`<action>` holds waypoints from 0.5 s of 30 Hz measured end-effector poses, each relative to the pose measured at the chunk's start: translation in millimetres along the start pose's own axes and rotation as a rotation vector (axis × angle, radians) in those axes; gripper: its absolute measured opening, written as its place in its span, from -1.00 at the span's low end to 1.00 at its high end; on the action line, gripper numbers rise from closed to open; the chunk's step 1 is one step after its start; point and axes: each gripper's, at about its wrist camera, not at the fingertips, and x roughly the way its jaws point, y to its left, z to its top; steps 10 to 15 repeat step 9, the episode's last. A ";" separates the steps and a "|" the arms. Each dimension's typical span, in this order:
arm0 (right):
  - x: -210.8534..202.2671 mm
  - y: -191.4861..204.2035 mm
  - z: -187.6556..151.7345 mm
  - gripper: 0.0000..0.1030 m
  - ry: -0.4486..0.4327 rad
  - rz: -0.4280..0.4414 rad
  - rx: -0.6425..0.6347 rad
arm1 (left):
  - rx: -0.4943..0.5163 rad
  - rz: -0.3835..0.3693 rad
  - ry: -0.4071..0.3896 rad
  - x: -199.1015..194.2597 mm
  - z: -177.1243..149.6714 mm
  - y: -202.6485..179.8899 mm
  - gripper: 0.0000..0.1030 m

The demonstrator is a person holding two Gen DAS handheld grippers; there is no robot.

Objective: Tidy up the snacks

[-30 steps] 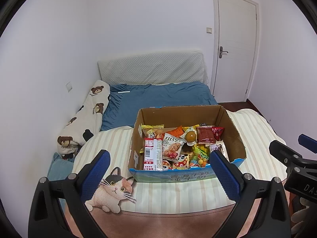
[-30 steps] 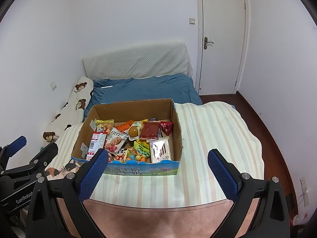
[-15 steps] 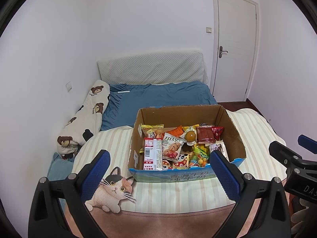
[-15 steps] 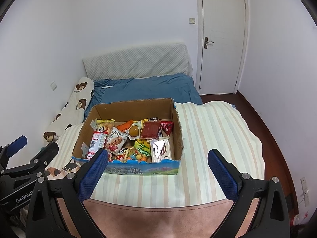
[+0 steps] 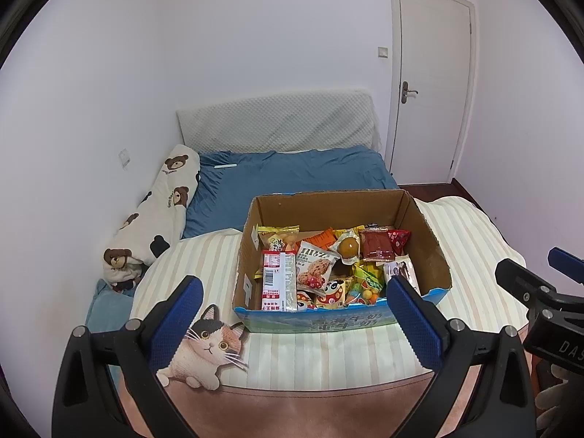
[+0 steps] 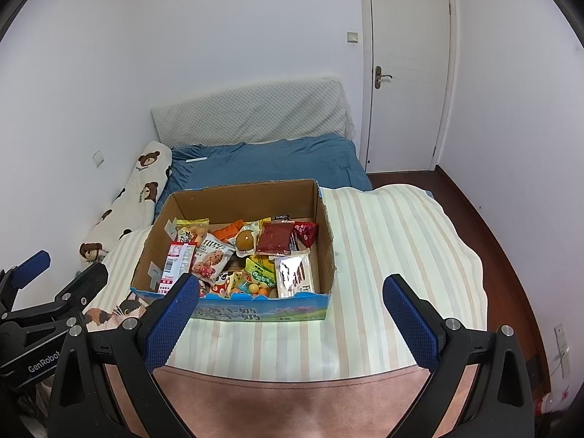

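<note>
A cardboard box (image 5: 429, 241) (image 6: 325, 241) with a blue printed front stands on a striped cloth. It holds several snack packets, among them a red-and-white packet (image 5: 278, 279) (image 6: 177, 262), a cookie packet (image 5: 314, 268) (image 6: 211, 261), a dark red packet (image 5: 376, 244) (image 6: 274, 238) and a silver packet (image 6: 294, 277). My left gripper (image 5: 294, 323) hangs open above the cloth's near edge, short of the box. My right gripper (image 6: 290, 321) is open too, nearer the box's right end. Neither holds anything.
A cat picture (image 5: 206, 343) lies on the striped cloth (image 6: 394, 255) left of the box. Behind are a blue mattress (image 5: 292, 179), a bear-print bolster (image 5: 160, 204), a grey foam pad (image 5: 277, 120) and a white door (image 5: 432, 84). Dark wood floor (image 6: 511, 255) lies to the right.
</note>
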 end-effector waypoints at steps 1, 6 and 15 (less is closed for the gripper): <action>-0.1 -0.1 -0.4 0.99 0.001 -0.001 0.000 | 0.000 0.001 -0.001 0.1 0.0 0.1 1.00; -0.8 0.2 -1.1 0.99 -0.001 -0.003 0.004 | 0.002 0.002 -0.009 0.0 -0.7 -0.1 1.00; -0.8 0.3 -1.5 0.99 -0.001 -0.004 0.004 | 0.001 -0.002 -0.009 -0.2 -1.1 0.4 1.00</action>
